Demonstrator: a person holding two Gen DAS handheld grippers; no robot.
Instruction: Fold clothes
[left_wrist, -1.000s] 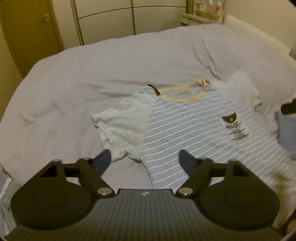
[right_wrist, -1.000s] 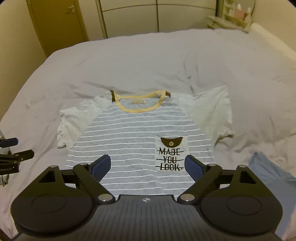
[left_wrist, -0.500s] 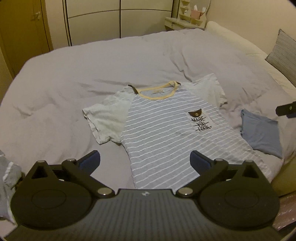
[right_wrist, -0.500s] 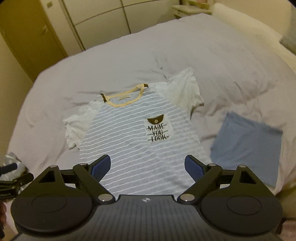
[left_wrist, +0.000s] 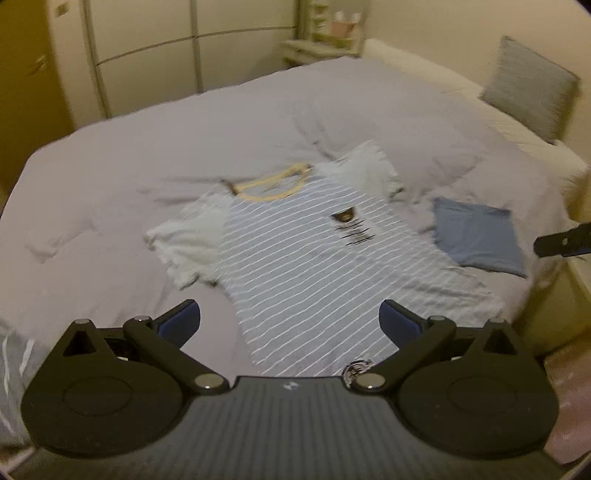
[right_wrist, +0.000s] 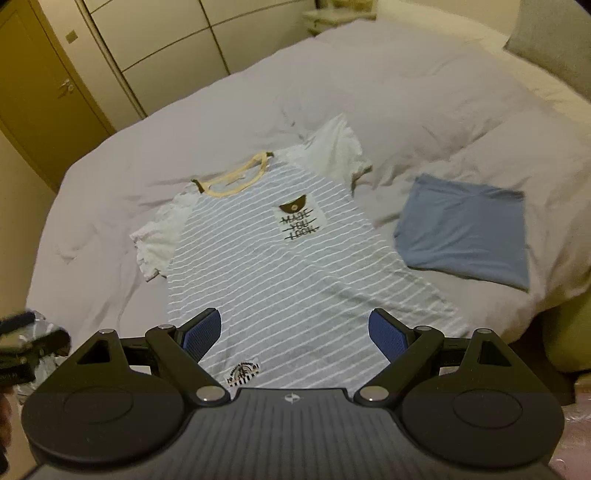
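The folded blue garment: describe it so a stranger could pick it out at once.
Start at the large bed under its pale cover. A striped T-shirt lies spread flat near the foot edge. Beside that shirt's pocket side lies the folded blue garment, the only plain blue piece, already folded into a neat rectangle.

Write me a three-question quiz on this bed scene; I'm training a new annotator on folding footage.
1. True or false: the striped T-shirt is already folded in half.
2. Which garment lies beside it, on its pocket side? A) blue folded garment B) red towel C) black socks
3. Fill in: both the left gripper and the right gripper are ____, holding nothing.

Key: 1 false, it lies spread flat, front up, on the bed cover; 2 A; 3 open.
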